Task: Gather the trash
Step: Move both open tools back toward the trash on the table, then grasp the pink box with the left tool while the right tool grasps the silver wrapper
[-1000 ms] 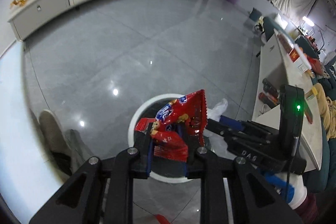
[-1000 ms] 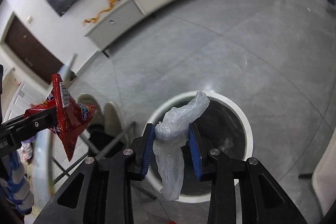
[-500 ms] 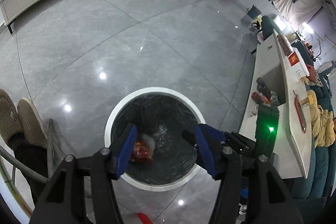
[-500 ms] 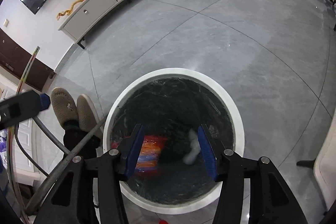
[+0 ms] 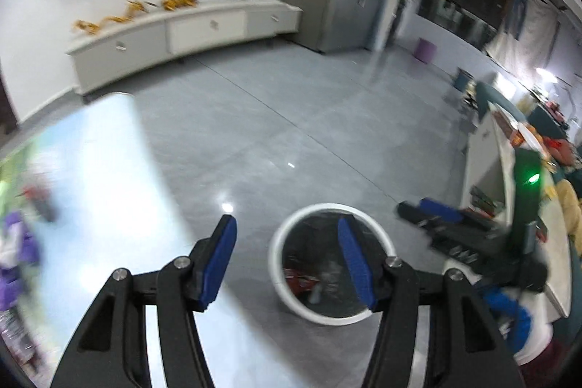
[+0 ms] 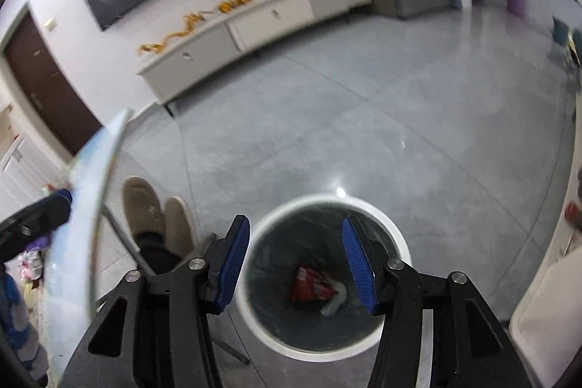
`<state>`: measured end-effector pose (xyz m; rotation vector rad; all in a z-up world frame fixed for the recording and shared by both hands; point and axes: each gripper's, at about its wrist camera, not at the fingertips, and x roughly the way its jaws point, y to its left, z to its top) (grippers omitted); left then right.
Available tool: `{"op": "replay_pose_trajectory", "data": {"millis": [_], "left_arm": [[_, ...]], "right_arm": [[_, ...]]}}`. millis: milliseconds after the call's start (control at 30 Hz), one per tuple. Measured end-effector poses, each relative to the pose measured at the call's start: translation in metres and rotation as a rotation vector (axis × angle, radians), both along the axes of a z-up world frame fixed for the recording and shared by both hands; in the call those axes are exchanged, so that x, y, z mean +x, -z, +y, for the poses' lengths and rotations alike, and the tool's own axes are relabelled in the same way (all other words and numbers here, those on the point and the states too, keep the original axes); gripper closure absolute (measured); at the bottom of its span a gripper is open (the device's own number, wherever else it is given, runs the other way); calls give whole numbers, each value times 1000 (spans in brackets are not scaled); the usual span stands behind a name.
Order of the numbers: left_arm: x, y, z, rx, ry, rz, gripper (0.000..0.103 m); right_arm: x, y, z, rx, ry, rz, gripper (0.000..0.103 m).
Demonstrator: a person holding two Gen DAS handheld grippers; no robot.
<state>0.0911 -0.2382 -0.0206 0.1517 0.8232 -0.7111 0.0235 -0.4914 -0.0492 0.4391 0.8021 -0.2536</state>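
A round white-rimmed trash bin (image 6: 402, 244) with a black liner stands on the grey floor; it also shows in the left wrist view (image 5: 278, 279). Inside lie a red snack wrapper (image 6: 311, 284) and a crumpled clear plastic bag (image 6: 336, 300); the wrapper shows in the left wrist view (image 5: 296, 279) too. My right gripper (image 6: 296, 259) is open and empty above the bin. My left gripper (image 5: 287, 257) is open and empty, up and left of the bin. The right gripper appears in the left wrist view (image 5: 436, 213).
A glass table (image 5: 102, 177) with blurred items at its left end lies to the left, its edge showing in the right wrist view (image 6: 98, 206). The person's beige slippers (image 6: 145, 206) stand beside the bin. A white counter (image 5: 487, 148) is at the right, a long white sideboard (image 6: 254, 24) at the far wall.
One second ago both grippers held trash over the bin; they opened and the wrapper and bag fell in. Both grippers have since tilted up and pulled back from the bin.
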Motion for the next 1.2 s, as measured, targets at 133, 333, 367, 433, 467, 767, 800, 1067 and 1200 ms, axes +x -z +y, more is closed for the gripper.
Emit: {"op": "replay_pose_trajectory", "data": {"millis": [133,333,367,433,467,767,800,1067,1200], "left_arm": [[-5,-14,59,-17,-98,-36,46],[-17,-24,155,-35,-263,-58,46],[-19,-23,178,-44,-308,-52,46],[-22,-20,209,-51,-367,-43,46],[-23,-17,227,-55,-402,-35,46],[-24,15,344,-96,-645,74,46],[-23,18,351,-110,-660,96,46],[5,37,370,-194,-752,222,44],[20,44,373,-219,-795,271,44]], "right_arm": [[3,-37,35,-33,-76,-71,51],[9,-81,101,-69,-232,-158,51],[10,-87,112,-73,-256,-168,51],[13,-97,134,-81,-306,-184,51],[13,-100,144,-79,-333,-191,51],[25,-108,237,-75,-558,-201,51],[28,-106,248,-72,-586,-196,51],[45,-84,311,-49,-759,-147,51],[54,-71,341,-44,-847,-118,51]]}}
